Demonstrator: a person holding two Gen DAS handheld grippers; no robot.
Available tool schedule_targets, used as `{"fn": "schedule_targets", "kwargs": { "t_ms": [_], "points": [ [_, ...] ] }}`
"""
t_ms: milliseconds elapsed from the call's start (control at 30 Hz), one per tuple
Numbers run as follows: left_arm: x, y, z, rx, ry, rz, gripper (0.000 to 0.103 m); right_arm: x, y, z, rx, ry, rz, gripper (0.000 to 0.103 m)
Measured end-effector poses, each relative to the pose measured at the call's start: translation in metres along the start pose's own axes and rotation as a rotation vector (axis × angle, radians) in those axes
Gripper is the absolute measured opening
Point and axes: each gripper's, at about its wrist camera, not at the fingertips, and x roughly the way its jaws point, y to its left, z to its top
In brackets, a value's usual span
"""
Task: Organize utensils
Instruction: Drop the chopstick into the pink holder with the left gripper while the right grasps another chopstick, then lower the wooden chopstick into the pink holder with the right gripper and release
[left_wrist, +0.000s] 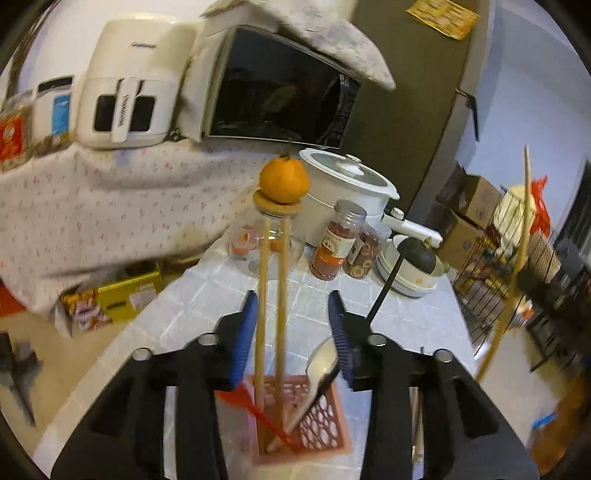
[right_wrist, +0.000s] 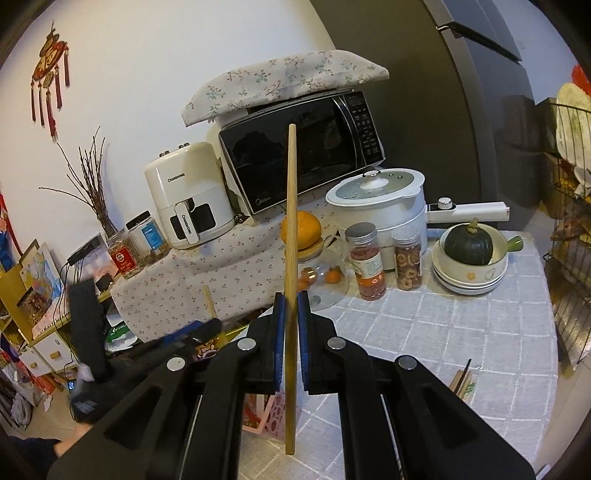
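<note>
In the left wrist view my left gripper (left_wrist: 293, 299) stands open over a pink perforated utensil holder (left_wrist: 325, 424) on the checked tablecloth. Two wooden chopsticks (left_wrist: 280, 314) stand upright in the holder between the blue pads, with the right pad well clear of them. A metal spoon (left_wrist: 323, 363) and a red-handled utensil (left_wrist: 266, 410) lean in the same holder. My right gripper (right_wrist: 291, 306) is shut on a single wooden chopstick (right_wrist: 291, 206), held upright above the holder's edge (right_wrist: 266, 417). A few more chopsticks (right_wrist: 461, 380) lie on the cloth to the right.
At the back of the table are a glass jar topped by an orange (left_wrist: 284, 181), two spice jars (right_wrist: 365, 262), stacked bowls holding a green squash (right_wrist: 469, 243) and a white electric pot (right_wrist: 384, 199). A microwave (right_wrist: 295, 155) and air fryer (right_wrist: 188, 199) sit behind; a wire rack (right_wrist: 569, 258) stands right.
</note>
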Motion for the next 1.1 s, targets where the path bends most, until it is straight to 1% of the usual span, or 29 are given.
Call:
{"fn": "schedule_targets", "kwargs": {
  "t_ms": [67, 100, 167, 233, 300, 400, 467, 567, 700, 867, 1100],
  "points": [
    [-0.013, 0.004, 0.009, -0.045, 0.022, -0.015, 0.038, 0.005, 0.003, -0.002, 0.013, -0.005, 0.006, 0.007],
    [-0.019, 0.006, 0.012, -0.064, 0.035, -0.011, 0.041, 0.007, 0.004, -0.002, 0.022, -0.007, 0.011, 0.007],
    [-0.035, 0.009, 0.017, -0.087, 0.082, 0.018, 0.043, 0.011, 0.006, -0.003, 0.045, -0.013, 0.02, 0.007],
    [-0.045, 0.01, 0.02, -0.081, 0.12, 0.038, 0.048, 0.018, 0.012, -0.004, 0.048, -0.029, 0.018, 0.007],
    [-0.048, 0.009, 0.02, -0.061, 0.155, 0.087, 0.056, 0.023, 0.019, -0.005, 0.042, -0.04, 0.017, 0.007],
    [-0.048, 0.016, 0.016, -0.078, 0.19, 0.093, 0.058, 0.034, 0.029, -0.011, 0.031, -0.049, 0.018, 0.007],
    [-0.044, 0.019, 0.01, -0.08, 0.239, 0.122, 0.058, 0.041, 0.034, -0.015, 0.027, -0.051, 0.016, 0.007],
    [-0.039, 0.028, 0.006, -0.098, 0.283, 0.149, 0.058, 0.05, 0.04, -0.02, 0.025, -0.06, 0.004, 0.007],
    [-0.036, 0.038, 0.002, -0.109, 0.313, 0.181, 0.059, 0.06, 0.043, -0.028, 0.016, -0.067, -0.015, 0.007],
    [-0.032, 0.046, -0.002, -0.155, 0.349, 0.161, 0.059, 0.067, 0.044, -0.035, 0.006, -0.068, -0.041, 0.007],
    [-0.03, 0.042, -0.001, -0.15, 0.345, 0.159, 0.059, 0.075, 0.046, -0.046, -0.043, -0.045, -0.068, 0.008]
  ]
}}
